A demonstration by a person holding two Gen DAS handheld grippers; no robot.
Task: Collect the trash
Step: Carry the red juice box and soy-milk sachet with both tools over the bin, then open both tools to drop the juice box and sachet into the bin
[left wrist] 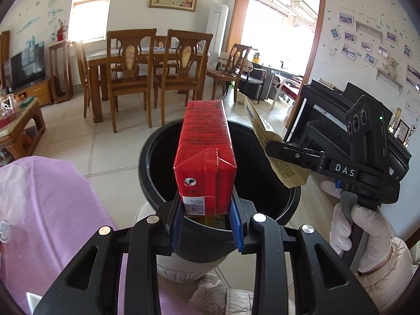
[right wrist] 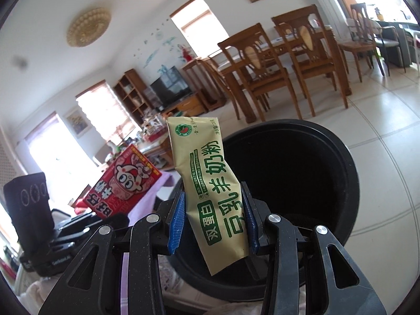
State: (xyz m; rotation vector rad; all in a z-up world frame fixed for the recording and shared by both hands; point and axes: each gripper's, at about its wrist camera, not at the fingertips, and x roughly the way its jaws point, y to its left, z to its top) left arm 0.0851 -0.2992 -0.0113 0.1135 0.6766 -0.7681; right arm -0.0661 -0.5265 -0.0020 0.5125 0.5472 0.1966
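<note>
We hold both pieces of trash over the black bin (left wrist: pixel 162 162), so the risk now is a bad drop. The red carton (left wrist: pixel 204 157) lies along the line of the left gripper (left wrist: pixel 206 225) and reaches across the opening toward the far rim; let go like this, it could catch the rim, tip and fall to the tiled floor (left wrist: pixel 110 141). The yellow packet (right wrist: pixel 215 183) is light and limp, and it hangs near the bin's near edge, so it may flutter aside or cling to a pad (right wrist: pixel 176 225) when we let go.

The left gripper is clamped partway on the carton's near end, blue pads against its two sides. The right gripper (right wrist: pixel 214 223) is likewise partly closed, pinching the packet by its lower half.
</note>
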